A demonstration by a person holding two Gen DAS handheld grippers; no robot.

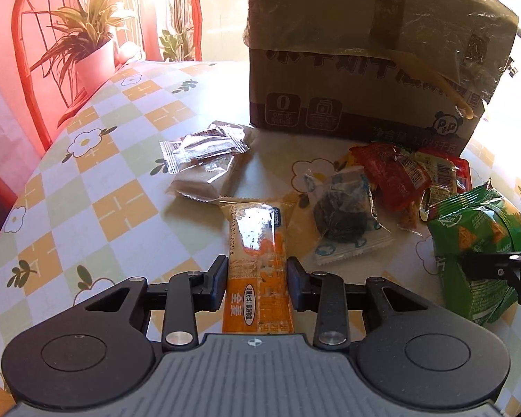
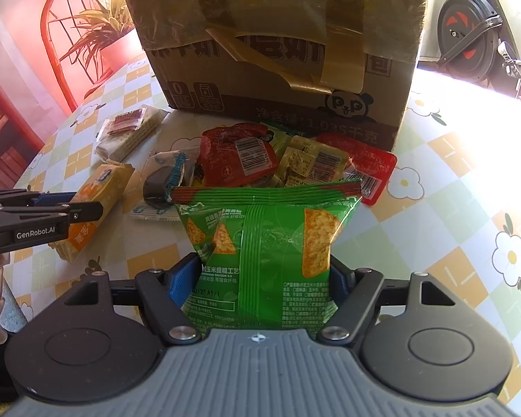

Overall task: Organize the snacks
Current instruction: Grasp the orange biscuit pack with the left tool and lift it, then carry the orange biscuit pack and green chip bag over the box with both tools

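My left gripper (image 1: 257,267) is shut on an orange wrapped snack bar (image 1: 257,229), its pads pressing both long sides. The right wrist view shows this bar (image 2: 100,191) lifted at the left, in the left gripper (image 2: 83,208). My right gripper (image 2: 262,264) is shut on a green bag of corn chips (image 2: 267,222), which stands upright between the blue pads. From the left wrist, this green bag (image 1: 476,229) sits at the right edge. A pile of loose snacks lies before a cardboard box (image 1: 364,69): a red packet (image 1: 392,173), a dark cake in clear wrap (image 1: 344,219), and yellow packets (image 2: 312,163).
Two cracker packs (image 1: 208,163) lie stacked left of the pile on the checked flower tablecloth (image 1: 104,208). A potted plant (image 1: 93,62) and a red chair (image 1: 27,69) stand beyond the table's left edge. An exercise bike (image 2: 476,34) is at the far right.
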